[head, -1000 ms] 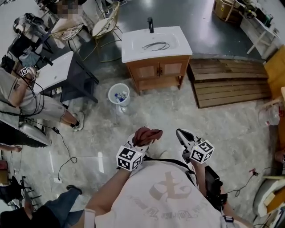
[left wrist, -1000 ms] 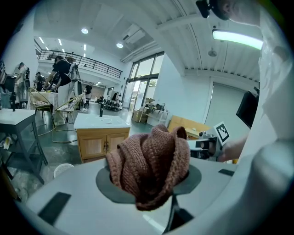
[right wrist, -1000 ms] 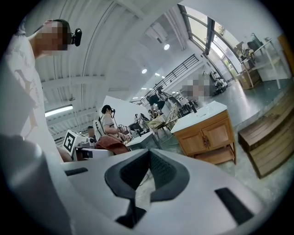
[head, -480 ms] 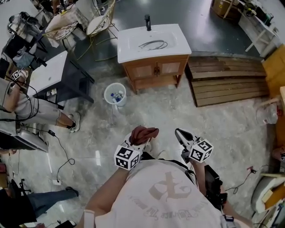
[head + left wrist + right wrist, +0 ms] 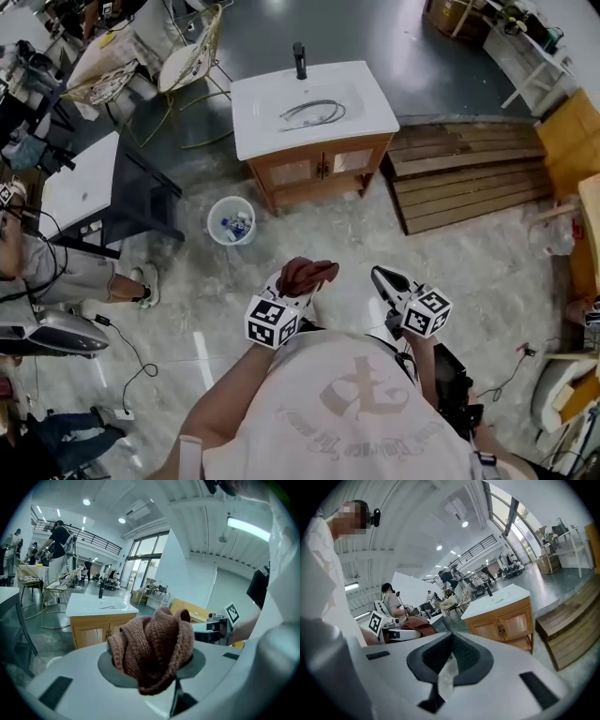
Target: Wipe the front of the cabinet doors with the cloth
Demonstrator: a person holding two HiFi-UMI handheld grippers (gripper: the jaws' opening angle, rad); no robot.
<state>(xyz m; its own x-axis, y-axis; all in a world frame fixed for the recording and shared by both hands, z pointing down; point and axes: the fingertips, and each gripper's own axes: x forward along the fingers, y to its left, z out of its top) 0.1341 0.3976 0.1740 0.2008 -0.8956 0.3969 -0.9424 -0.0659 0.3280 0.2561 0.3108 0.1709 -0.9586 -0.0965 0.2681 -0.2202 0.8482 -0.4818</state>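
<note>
At lower centre, we found the left gripper pinching the cloth in its jaws; the right gripper had jaws pressed together.

Your white tee has a grey logo in its middle. Black cable along the tee's top edge, black box right of the tee. Above the tee, your left gripper and right gripper: white shells, dark grey jaw pads, black-and-white marker cubes.
</note>
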